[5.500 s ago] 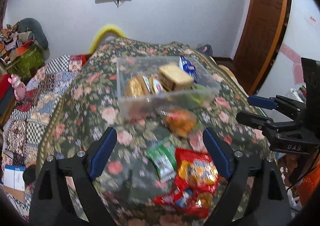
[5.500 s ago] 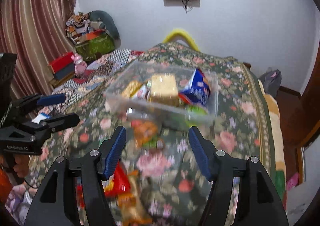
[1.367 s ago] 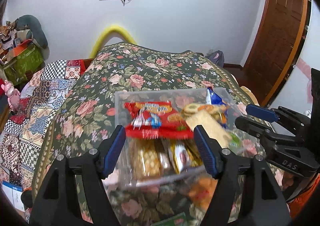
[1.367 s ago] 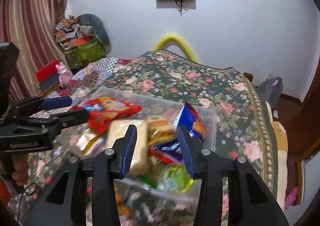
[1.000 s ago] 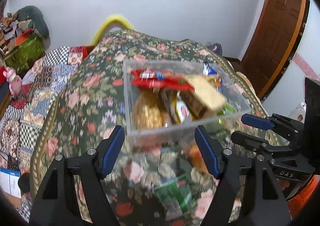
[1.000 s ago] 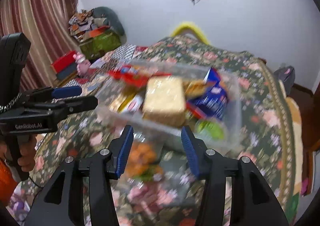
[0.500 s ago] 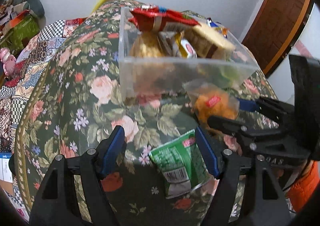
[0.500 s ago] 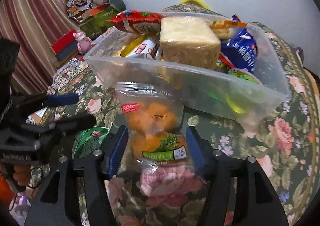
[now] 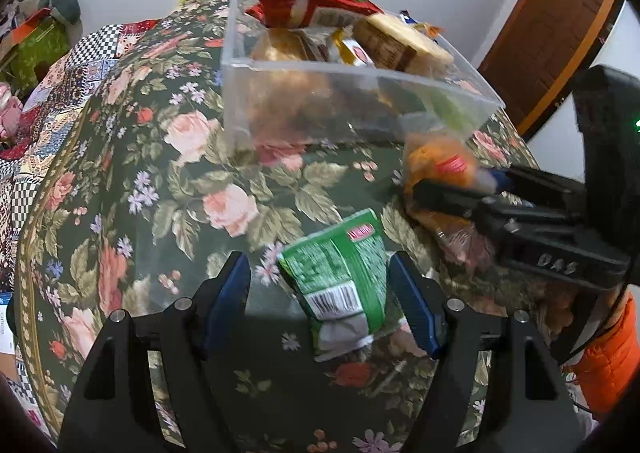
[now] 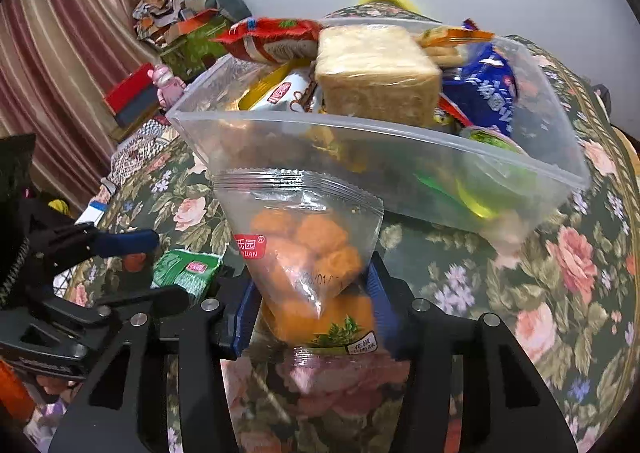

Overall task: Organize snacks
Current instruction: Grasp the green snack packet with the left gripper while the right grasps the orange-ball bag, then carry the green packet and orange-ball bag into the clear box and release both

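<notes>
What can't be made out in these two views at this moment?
- Bottom layer of the clear bin: both views, blurred behind its frosted wall and the snacks on top.
- Lower end of the orange snack bag: right wrist view, motion blur; in the left wrist view the right gripper covers it.
- Print on the green packet: too blurred to read between the left gripper jaws.

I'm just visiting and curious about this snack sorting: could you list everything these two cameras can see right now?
Clear plastic bin: one, transparent, on the bedspread, heaped with snacks.
Red snack bag: one, red, on top of the bin's pile.
Wrapped bread block: one, pale tan, in the bin.
Blue packet: one, blue, in the bin.
Orange snack bag: one, clear with orange pieces, before the bin.
Green packet: one, green, on the bedspread.
Floral bedspread: one, dark green with pink roses.
Left gripper: open, around the green packet.
Right gripper: closing on the orange snack bag.
</notes>
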### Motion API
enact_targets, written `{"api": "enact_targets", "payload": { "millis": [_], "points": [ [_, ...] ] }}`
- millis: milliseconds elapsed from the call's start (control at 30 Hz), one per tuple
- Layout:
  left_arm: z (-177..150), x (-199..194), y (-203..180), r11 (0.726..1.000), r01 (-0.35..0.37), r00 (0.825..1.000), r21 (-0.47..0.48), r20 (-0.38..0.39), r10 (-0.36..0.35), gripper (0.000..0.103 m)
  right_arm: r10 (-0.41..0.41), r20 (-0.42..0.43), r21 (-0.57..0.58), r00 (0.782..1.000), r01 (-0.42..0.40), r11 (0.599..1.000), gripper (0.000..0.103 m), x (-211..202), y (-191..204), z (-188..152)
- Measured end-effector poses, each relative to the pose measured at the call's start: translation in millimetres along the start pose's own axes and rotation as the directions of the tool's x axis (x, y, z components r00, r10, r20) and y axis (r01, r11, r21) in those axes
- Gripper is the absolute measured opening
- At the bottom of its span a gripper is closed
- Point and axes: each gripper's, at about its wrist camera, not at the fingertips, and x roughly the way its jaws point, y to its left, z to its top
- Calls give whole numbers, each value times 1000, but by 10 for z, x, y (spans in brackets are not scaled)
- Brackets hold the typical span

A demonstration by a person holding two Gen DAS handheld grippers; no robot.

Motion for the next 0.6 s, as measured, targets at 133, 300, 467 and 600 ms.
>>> {"api": "enact_targets", "payload": {
  "millis": [133, 300, 467, 600],
  "points": [
    [-53, 84, -45, 1000, -1, 1000, -2, -9, 1, 72, -13, 31, 5, 999, 13, 1000, 46, -146, -13, -51],
    [-113, 91, -193, 998, -40, 999, 58, 17, 39, 51, -30, 64, 6, 998, 30, 1000, 46, -293, -25, -72],
    [-105, 37, -247, 997, -32, 999, 75, 25, 30, 39, -49, 90, 16, 995, 48, 999, 46, -425, -110, -79],
    [-15, -66, -237, 998, -26, 998, 59, 53, 23, 38, -54, 111, 35, 992, 50, 998, 46, -491, -161, -41]
  ]
}}
